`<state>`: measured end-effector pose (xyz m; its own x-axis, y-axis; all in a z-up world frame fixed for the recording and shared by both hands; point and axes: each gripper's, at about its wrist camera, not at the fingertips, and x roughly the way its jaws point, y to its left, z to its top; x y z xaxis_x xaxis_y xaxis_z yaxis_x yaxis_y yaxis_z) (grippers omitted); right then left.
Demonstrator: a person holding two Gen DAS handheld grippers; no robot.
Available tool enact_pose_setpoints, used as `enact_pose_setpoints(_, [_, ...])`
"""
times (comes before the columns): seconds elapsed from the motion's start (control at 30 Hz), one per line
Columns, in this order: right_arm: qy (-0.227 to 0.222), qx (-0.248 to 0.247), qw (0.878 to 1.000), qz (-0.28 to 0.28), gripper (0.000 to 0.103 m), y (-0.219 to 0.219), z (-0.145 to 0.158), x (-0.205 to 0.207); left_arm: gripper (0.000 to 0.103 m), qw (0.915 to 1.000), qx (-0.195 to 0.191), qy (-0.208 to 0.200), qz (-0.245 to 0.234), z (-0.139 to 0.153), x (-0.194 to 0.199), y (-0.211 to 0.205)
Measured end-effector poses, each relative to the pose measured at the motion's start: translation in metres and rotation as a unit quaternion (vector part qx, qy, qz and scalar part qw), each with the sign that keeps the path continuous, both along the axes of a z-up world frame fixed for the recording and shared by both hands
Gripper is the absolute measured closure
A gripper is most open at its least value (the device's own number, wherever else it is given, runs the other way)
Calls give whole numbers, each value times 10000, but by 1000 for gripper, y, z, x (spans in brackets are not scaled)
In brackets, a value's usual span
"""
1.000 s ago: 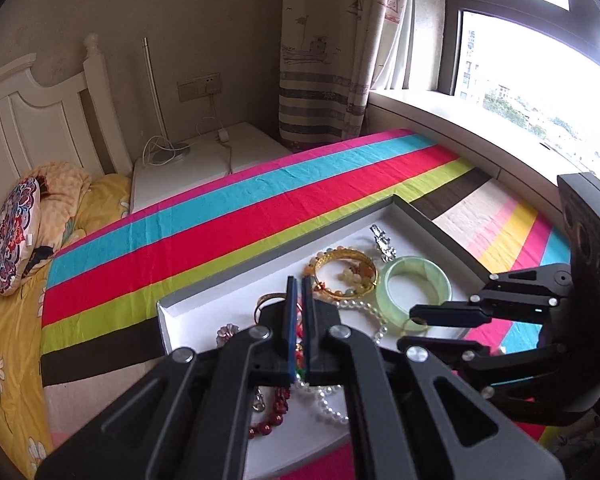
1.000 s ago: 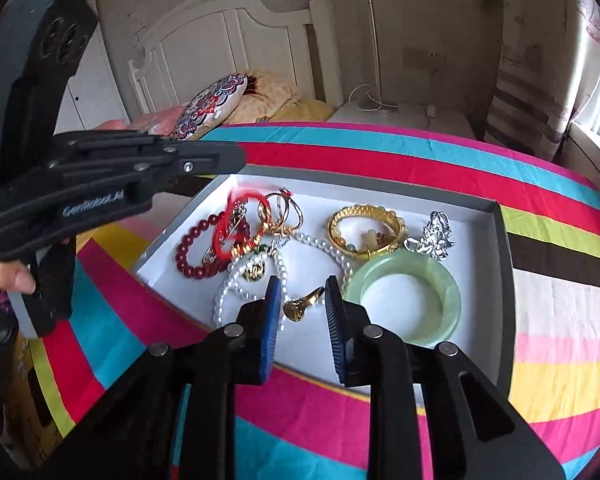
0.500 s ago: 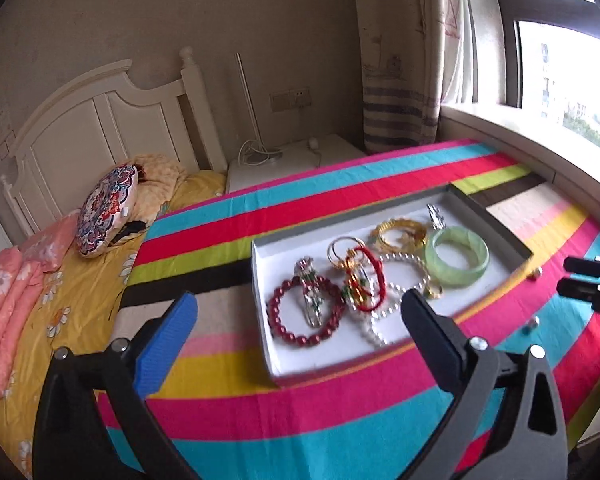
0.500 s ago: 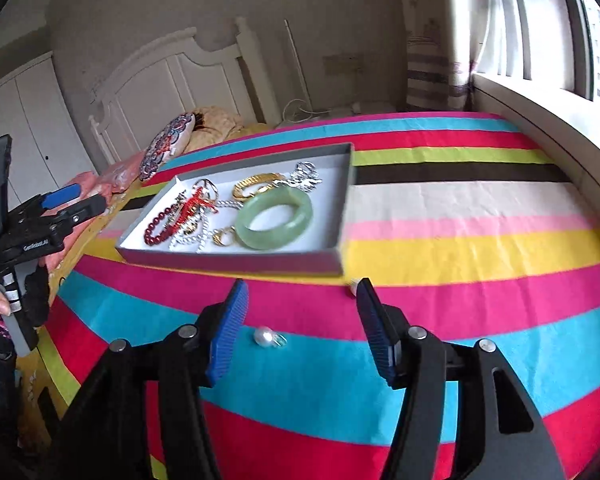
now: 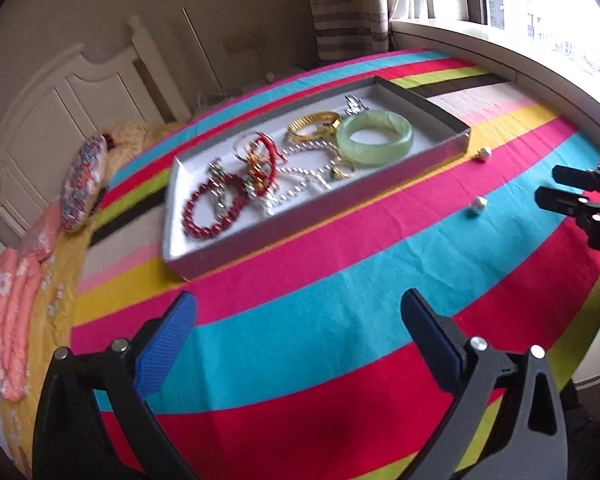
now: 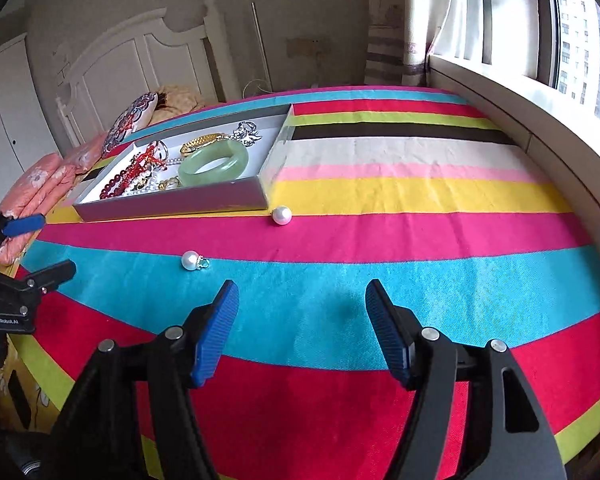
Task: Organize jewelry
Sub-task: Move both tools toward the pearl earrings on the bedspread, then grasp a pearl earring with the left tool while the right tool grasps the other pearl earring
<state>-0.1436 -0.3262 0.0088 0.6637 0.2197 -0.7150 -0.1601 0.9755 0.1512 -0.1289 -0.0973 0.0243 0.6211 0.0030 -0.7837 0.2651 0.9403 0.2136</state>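
Green bangle (image 5: 375,137), red beads (image 5: 214,211) and gold bracelet (image 5: 314,125) lying inside grey tray (image 5: 316,204) on striped cloth (image 5: 340,280), two pearl earrings (image 6: 191,260) (image 6: 282,215) outside near its front wall, left gripper (image 5: 298,336) and right gripper (image 6: 302,332) hovering wide open, holding nothing.

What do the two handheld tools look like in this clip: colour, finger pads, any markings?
Both are matte black plastic with angular linkage arms and silver pivot bolts. The left tool and right tool carry ribbed blue pads on their fingers. White "GenRobot.AI" lettering marks the left tool's side. No cables or sleeves show.
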Motion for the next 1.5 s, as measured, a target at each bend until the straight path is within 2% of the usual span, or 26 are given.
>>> enact_pose_setpoints(0.03, [16,-39,10000,-23,38,0,-1,-1,2,9998,-143,87,59,-3,1,3])
enact_pose_setpoints(0.27, [36,-40,9999,-96,38,2,0,0,3,9964,-744,-39,392,-2,-4,7])
enact_pose_setpoints(0.37, [14,-117,9999,-8,38,6,5,2,2,9962,-770,-54,397,-3,-4,1])
enact_pose_setpoints(0.63, [235,-831,9947,556,38,26,5,34,2,9947,-982,231,210,-15,-3,-14])
enact_pose_setpoints(0.8, [335,-911,9915,872,38,35,1,47,2,9927,-1095,461,223,-25,0,-20])
enact_pose_setpoints(0.9, [356,-1017,9892,993,38,40,1,52,2,9913,-1200,530,76,-26,-1,-29])
enact_pose_setpoints(1.03, [735,-1422,9798,1196,38,50,9,57,2,9907,-1278,465,24,-22,-2,-35])
enact_pose_setpoints(1.1, [623,-1516,9787,1239,38,51,21,54,2,9915,-1226,424,6,-19,-4,-37])
enact_pose_setpoints(1.17, [491,-1377,9815,1236,38,50,27,56,2,9920,-1219,319,-8,-15,-5,-40])
enact_pose_setpoints(1.23, [463,-1441,9814,1184,41,50,21,62,2,9926,-1179,281,-23,-13,-2,-46])
enact_pose_setpoints(1.3, [513,-1328,9825,1197,53,48,10,70,2,9923,-1207,267,-59,-12,0,-51])
enact_pose_setpoints(1.43, [381,-1006,9866,1227,60,43,3,78,3,9918,-1228,276,-210,-16,8,-60])
enact_pose_setpoints(1.5, [291,-1018,9857,1313,72,46,2,77,7,9920,-1202,249,-290,-19,12,-65])
